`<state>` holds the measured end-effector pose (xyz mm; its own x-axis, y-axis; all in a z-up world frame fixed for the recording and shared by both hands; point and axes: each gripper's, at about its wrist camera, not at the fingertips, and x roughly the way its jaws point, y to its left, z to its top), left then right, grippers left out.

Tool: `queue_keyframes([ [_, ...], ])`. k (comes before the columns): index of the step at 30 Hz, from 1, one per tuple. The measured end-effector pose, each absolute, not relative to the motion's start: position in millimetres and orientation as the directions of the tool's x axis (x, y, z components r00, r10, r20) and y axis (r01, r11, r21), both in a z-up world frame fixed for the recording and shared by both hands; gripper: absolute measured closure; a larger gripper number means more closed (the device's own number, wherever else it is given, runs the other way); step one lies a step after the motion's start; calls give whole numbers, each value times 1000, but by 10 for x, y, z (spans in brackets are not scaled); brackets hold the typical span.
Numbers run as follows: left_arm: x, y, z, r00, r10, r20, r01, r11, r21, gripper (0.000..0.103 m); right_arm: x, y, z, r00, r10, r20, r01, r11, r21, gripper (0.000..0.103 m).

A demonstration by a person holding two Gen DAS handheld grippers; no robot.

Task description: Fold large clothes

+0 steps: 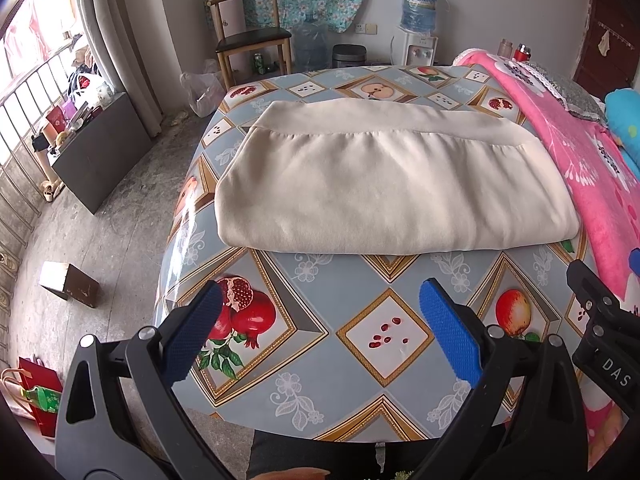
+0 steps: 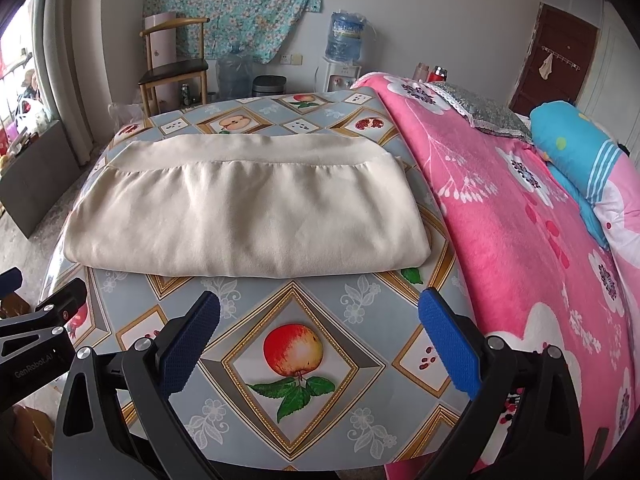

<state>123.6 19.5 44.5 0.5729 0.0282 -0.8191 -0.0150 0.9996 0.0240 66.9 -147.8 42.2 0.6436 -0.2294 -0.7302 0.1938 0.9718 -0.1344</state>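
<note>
A cream garment (image 1: 384,184) lies folded into a thick rectangle on the table (image 1: 320,360), its waistband at the far edge. It also shows in the right wrist view (image 2: 248,208). My left gripper (image 1: 320,324) is open and empty, held above the near part of the table, short of the garment's near fold. My right gripper (image 2: 320,332) is open and empty too, held beside it on the right, above the fruit-patterned tablecloth (image 2: 296,360). Part of the right gripper's body shows at the right edge of the left wrist view (image 1: 600,320).
A pink flowered blanket (image 2: 520,220) covers the bed against the table's right side, with a blue pillow (image 2: 576,152) on it. A wooden chair (image 1: 248,36), water bottles and a dispenser (image 1: 418,40) stand by the far wall. A small box (image 1: 70,284) lies on the floor at left.
</note>
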Motion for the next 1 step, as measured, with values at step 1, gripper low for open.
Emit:
queue_keyframes([
  [1,1236,194,445,573,27,-819,-14,1000,23,8,670,-1480,421,643,-230,-730,194,972,-135,6],
])
